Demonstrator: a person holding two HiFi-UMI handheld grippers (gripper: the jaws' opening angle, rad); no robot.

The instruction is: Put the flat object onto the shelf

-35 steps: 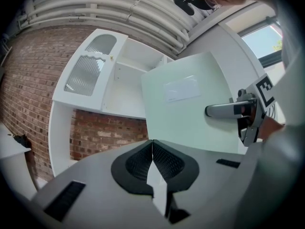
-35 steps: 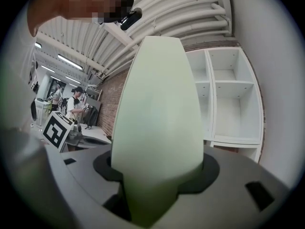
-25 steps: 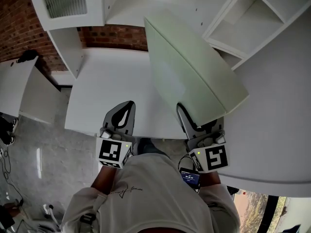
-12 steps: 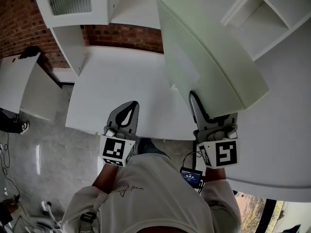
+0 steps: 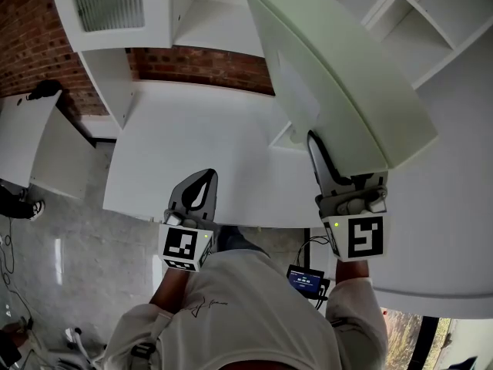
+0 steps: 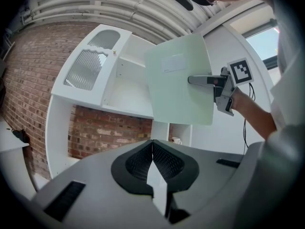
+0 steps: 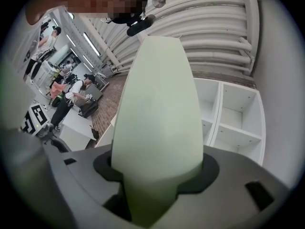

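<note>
- Over the white table (image 5: 192, 145), the right gripper (image 5: 317, 146) is clamped on the near edge of a pale green board (image 5: 339, 75); one jaw lies flat along the board's face.
- The board is lifted clear of the table and tilted. Its far end reaches up towards the open compartments of the white shelf (image 5: 431, 21) at the upper right of the head view.
- Whether the board's far edge touches the shelf cannot be told from any view.
- The right gripper view shows the board filling the gap between the jaws and rising straight ahead, with the shelf compartments to its right.
- Seen from the left gripper view, the board stands nearly upright in the air in front of the shelf, held at the middle of one side edge. A small pale label (image 6: 171, 63) sits near its upper part.
- The left gripper (image 5: 203, 182) hangs over the near edge of the table, well apart from the board. Its jaws are pressed together with nothing between them.
- A cabinet door with ribbed glass (image 5: 104, 2) stands at the upper left, against a brick wall (image 5: 31, 29).
- A small cup (image 6: 176, 140) sits in a lower compartment of the shelf.
</note>
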